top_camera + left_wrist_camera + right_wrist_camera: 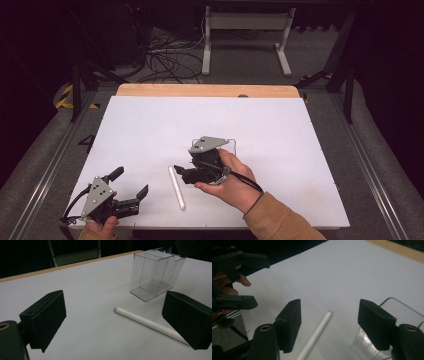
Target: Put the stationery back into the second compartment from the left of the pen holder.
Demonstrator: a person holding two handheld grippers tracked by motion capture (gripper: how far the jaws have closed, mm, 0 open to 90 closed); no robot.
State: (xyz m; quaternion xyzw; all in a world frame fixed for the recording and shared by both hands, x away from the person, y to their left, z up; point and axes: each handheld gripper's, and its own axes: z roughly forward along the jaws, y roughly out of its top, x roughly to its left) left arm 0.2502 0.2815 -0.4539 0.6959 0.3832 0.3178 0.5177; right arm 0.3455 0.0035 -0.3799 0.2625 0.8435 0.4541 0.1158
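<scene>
Our right gripper hangs over the pen, jaws apart with nothing clamped, the pen lying between them in the right gripper view; the pen rests flat on the table, near the clear box; we judge the pick-up is the step in hand, so we should lower squarely, straddle the shaft mid-length, then close gently; our left gripper waits, jaws wide apart.
</scene>
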